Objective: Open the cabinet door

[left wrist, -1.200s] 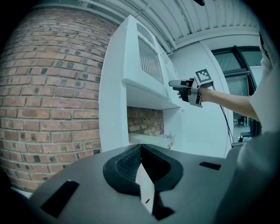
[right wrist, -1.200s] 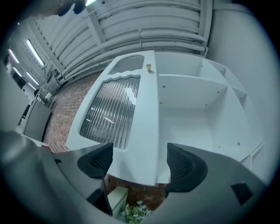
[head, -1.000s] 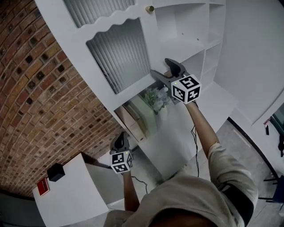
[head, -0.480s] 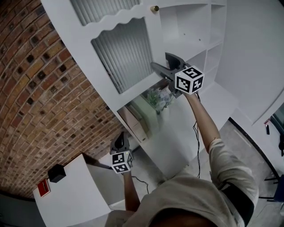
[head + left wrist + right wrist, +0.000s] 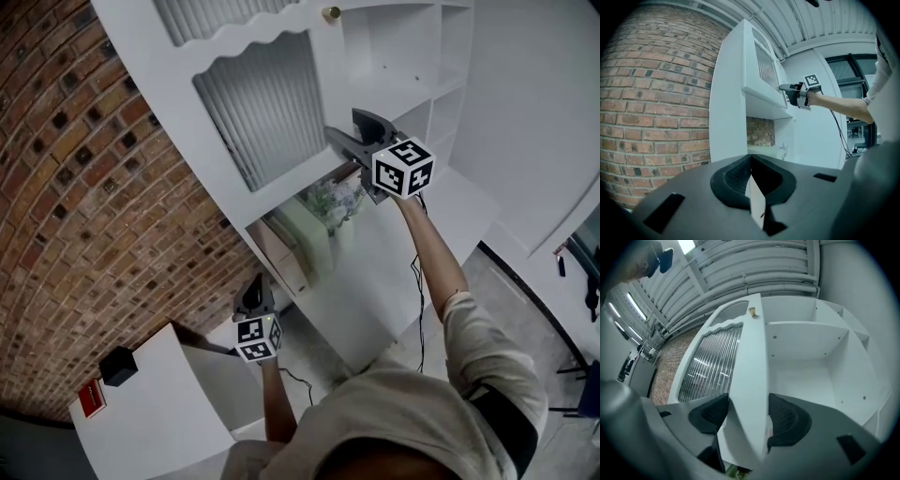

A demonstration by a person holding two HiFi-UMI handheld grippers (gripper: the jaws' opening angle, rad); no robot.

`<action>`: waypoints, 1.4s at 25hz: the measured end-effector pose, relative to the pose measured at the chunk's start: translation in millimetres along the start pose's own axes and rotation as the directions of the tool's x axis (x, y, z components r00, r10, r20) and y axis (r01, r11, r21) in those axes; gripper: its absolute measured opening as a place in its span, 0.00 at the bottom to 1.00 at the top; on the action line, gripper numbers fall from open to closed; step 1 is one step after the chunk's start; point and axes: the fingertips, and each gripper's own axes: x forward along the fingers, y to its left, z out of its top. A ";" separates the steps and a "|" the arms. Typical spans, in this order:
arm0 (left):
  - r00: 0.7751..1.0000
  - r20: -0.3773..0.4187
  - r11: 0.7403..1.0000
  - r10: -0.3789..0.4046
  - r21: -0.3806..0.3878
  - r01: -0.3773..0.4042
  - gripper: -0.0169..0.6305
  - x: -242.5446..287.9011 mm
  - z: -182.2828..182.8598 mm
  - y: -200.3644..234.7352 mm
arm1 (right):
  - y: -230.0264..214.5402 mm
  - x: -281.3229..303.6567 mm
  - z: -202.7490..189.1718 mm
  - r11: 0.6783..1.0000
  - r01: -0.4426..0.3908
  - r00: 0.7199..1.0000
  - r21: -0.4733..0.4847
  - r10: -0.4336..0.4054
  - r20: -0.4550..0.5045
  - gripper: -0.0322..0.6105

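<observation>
Fingers (image 5: 733, 176) of left gripper (image 5: 253, 291) pressed together, nothing between, low by brick wall (image 5: 84, 187). White cabinet door (image 5: 281, 103), ribbed glass, brass knob (image 5: 332, 13) on top, partly open above centre. Astride its free edge, right gripper (image 5: 341, 124), jaws closing, pads (image 5: 787, 420) just beside its faces. Open shelves (image 5: 403, 66) at right.

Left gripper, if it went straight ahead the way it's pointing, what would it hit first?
Most likely the white cabinet, near the front edge of its side wall beside the open niche; depth is unclear.
</observation>
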 end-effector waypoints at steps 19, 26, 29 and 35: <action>0.990 0.011 0.990 -0.143 0.006 0.143 0.07 -44.0 -6.1 -12.0 | 28.5 -66.5 22.7 0.970 0.230 0.971 -0.080 -0.235 -0.052 0.48; 0.982 0.017 0.982 -0.187 0.000 0.187 0.07 -58.3 -11.7 -17.8 | 44.3 -87.1 30.6 0.948 0.302 0.950 -0.098 -0.308 -0.046 0.48; 0.982 0.014 0.982 -0.189 -0.001 0.189 0.07 -67.4 -14.8 -24.5 | 51.3 -98.1 32.4 0.942 0.320 0.945 -0.099 -0.325 -0.039 0.47; 0.985 0.028 0.986 -0.168 0.006 0.168 0.07 -85.7 -9.8 -40.7 | 63.5 -117.9 39.4 0.941 0.326 0.944 -0.095 -0.329 -0.020 0.46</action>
